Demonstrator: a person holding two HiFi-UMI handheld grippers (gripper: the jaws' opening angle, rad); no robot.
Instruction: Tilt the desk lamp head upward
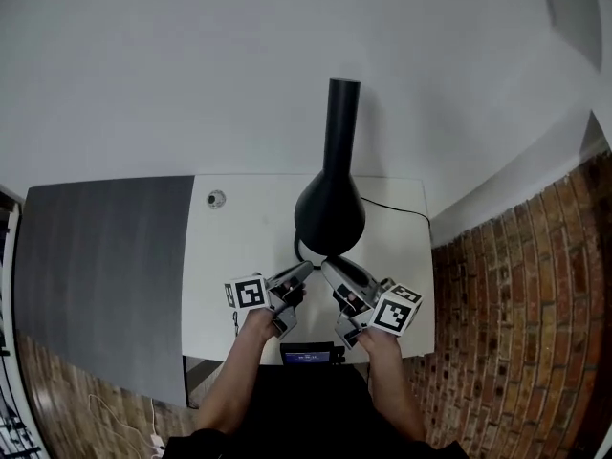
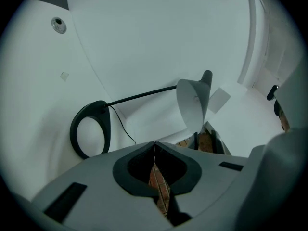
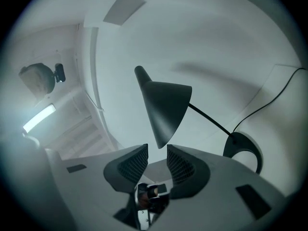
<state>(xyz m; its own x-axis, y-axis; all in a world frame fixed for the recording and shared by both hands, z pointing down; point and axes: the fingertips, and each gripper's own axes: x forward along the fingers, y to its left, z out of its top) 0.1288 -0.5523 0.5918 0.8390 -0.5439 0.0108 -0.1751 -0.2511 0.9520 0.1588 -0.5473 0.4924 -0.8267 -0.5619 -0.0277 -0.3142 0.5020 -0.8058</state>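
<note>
A black desk lamp stands on the white desk. Its cone head is seen from above in the head view, with the stem end pointing away from me. Just below it are my left gripper and right gripper. In the right gripper view the lamp head hangs with its lower rim right at the mouth of the open right gripper; the pads do not press on it. A thin arm runs to the ring base. The left gripper is shut on nothing, and beyond it are the shade's pale inside and the ring base.
A grey panel adjoins the desk on the left, and brick floor lies to the right. A small round fitting sits in the desk's back left. The lamp's cable trails right. A dark device sits at the front edge.
</note>
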